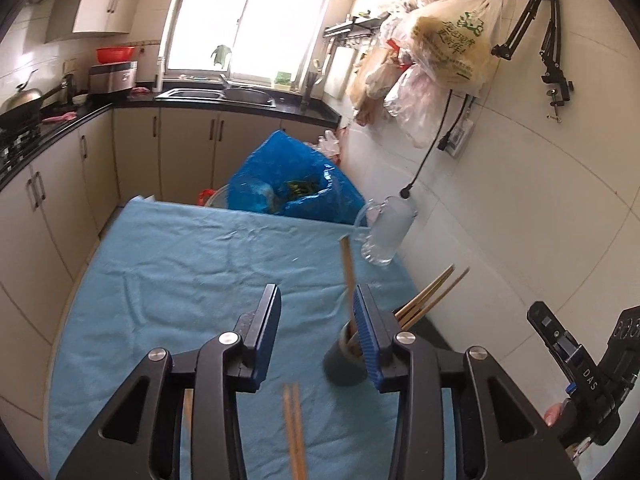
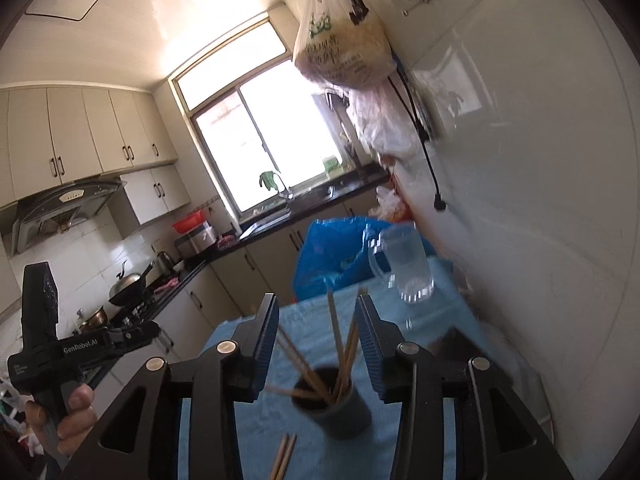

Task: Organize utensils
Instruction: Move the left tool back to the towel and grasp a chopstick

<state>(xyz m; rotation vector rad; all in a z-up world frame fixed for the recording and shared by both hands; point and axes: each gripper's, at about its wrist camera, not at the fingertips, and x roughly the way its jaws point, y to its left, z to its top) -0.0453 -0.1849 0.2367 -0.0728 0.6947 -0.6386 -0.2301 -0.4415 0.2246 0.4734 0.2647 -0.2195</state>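
A dark grey cup (image 1: 344,364) stands on the blue cloth (image 1: 180,264) and holds several wooden chopsticks (image 1: 428,296). My left gripper (image 1: 316,312) hovers over the cloth just left of the cup, open, nothing pressed between its pads. One chopstick (image 1: 347,272) rises from the cup beside its right finger. A loose pair of chopsticks (image 1: 294,428) lies on the cloth below the jaws. In the right wrist view my right gripper (image 2: 316,320) is open above the cup (image 2: 332,408); the chopsticks (image 2: 340,344) stand up between its fingers, untouched. The loose pair (image 2: 283,456) lies in front.
A clear glass mug (image 1: 386,228) stands at the table's far right by the tiled wall (image 1: 520,200). A blue plastic bag (image 1: 288,180) sits beyond the far table edge. Counters and cabinets (image 1: 60,184) run along the left. A hand (image 2: 76,412) holds the left gripper's handle.
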